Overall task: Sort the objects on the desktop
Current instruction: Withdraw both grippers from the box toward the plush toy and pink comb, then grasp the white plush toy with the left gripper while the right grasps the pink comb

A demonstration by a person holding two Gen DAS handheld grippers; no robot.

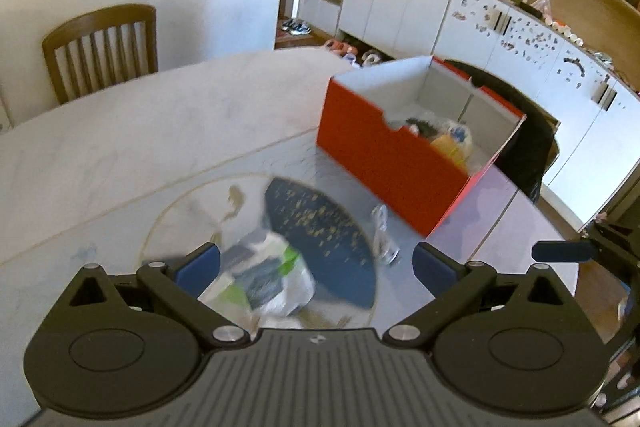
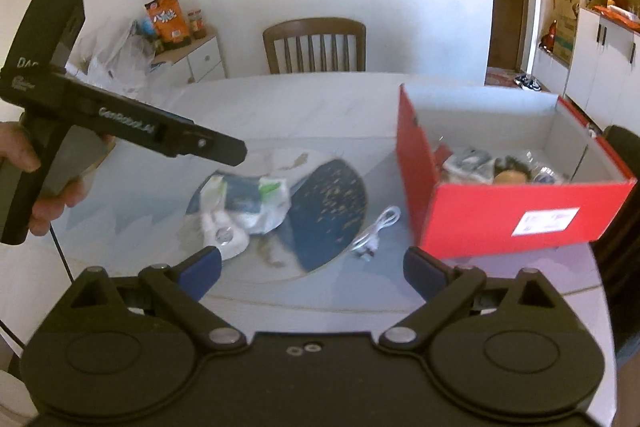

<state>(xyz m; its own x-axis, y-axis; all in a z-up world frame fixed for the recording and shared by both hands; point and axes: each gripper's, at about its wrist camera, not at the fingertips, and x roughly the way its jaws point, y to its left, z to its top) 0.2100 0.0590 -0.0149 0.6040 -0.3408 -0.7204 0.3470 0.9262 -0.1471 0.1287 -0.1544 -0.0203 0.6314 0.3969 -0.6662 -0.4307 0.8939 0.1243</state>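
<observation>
**Both claws released above the table**

The left claw (image 1: 316, 263) and right claw (image 2: 312, 263) stood spread wide, gripping nothing. Below them a crumpled plastic packet (image 2: 244, 199) lay on the table (image 2: 320, 107), overlapping a dark blue mat (image 2: 332, 203); a white cable (image 2: 376, 231) lay beside the red box (image 2: 520, 211), which held several items.
</observation>
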